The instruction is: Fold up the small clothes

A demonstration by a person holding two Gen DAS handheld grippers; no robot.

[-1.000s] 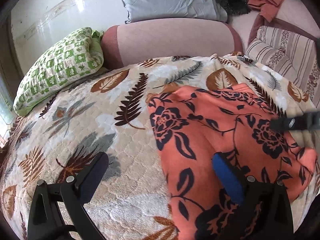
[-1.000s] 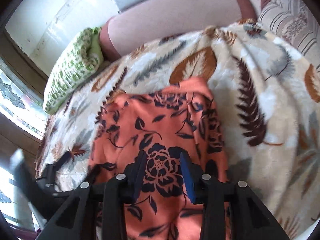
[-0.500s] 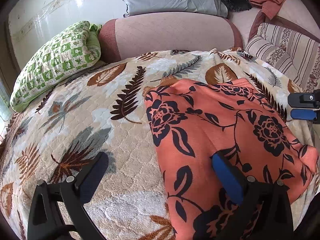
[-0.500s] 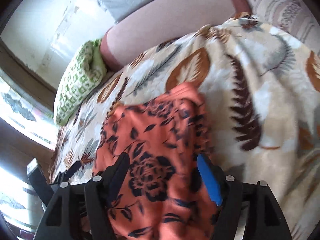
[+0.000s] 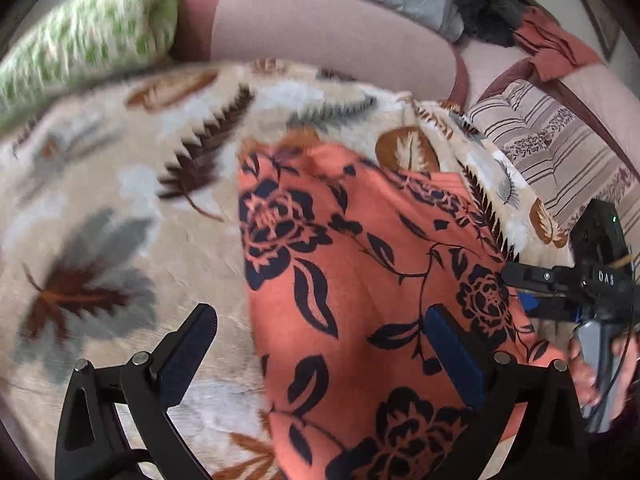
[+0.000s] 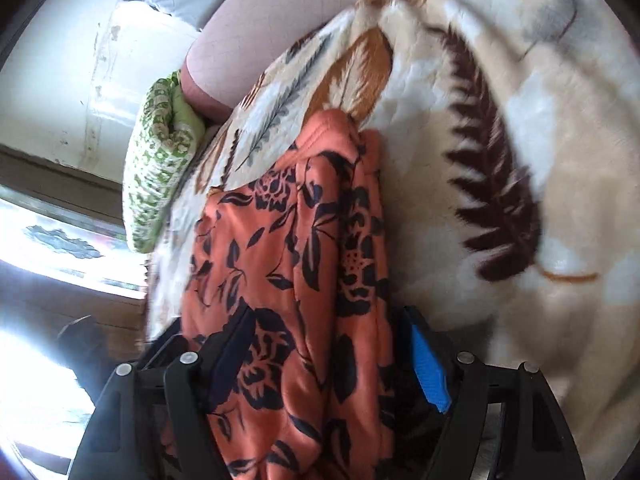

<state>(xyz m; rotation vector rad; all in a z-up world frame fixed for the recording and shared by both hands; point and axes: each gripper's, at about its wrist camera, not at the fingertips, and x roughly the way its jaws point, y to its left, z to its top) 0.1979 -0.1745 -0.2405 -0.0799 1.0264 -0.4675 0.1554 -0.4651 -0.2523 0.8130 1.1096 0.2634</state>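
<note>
My left tongs (image 5: 320, 352) hang spread wide over the bed, their right pad above the orange floral garment (image 5: 360, 280) lying flat on the leaf-print blanket (image 5: 120, 240). My right tongs (image 6: 332, 352) stand wide too, straddling the garment's folded edge without pinching.

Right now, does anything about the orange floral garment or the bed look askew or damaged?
No damage shows. The orange floral garment lies unevenly: its right edge is bunched into a doubled ridge, not flat on the leaf-print blanket. Both views are motion-blurred.
</note>
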